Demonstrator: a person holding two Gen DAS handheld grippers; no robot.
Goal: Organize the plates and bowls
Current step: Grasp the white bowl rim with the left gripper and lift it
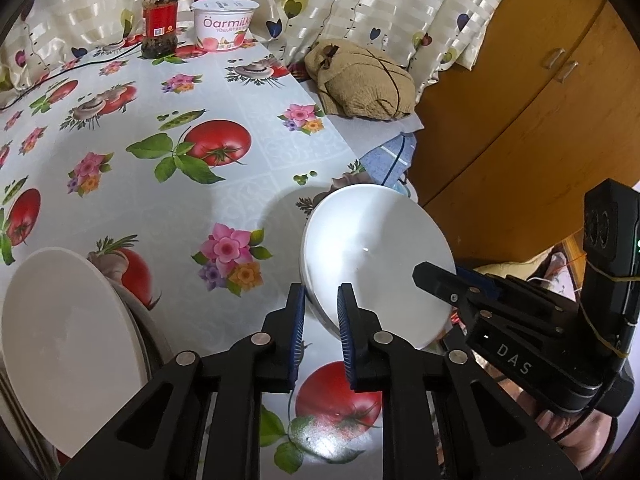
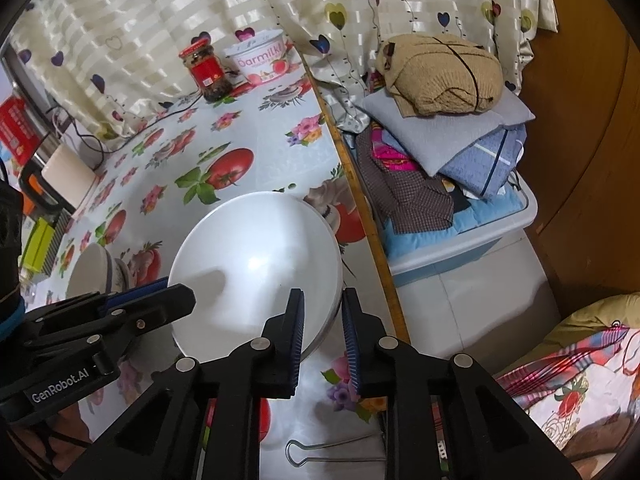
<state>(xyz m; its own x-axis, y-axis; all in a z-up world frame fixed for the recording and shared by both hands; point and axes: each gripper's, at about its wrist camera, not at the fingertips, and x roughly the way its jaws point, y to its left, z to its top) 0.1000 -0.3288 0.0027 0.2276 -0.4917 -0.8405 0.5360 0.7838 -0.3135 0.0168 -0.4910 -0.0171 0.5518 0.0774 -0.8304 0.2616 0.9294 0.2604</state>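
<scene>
Two grippers are clamping the same white bowl (image 1: 376,264) from opposite sides as it is sitting near the right edge of the table (image 1: 224,184) with its tomato-and-flower cloth. In the left wrist view, the left gripper (image 1: 322,290) is pinching the bowl's near rim between its blue pads, with the rim filling the gap between them. The right gripper (image 1: 452,280) is coming in from the right and biting the bowl's far side.

The right wrist view is showing the reverse. The right gripper (image 2: 323,294) is closing on the bowl's (image 2: 256,264) right rim, while the left gripper (image 2: 160,292) is holding the left edge.

Only the left view is showing a large white plate (image 1: 68,340) up close, leaning at the lower left; in the right view it is appearing small and distant. Only the right view is showing a bin of folded clothes (image 2: 460,200) beside the table and a wire binder clip (image 2: 320,454) lying near the bottom edge. Both views are catching a red-lidded jar (image 1: 160,20) and a yogurt tub (image 1: 224,24) standing together at the far end.
</scene>
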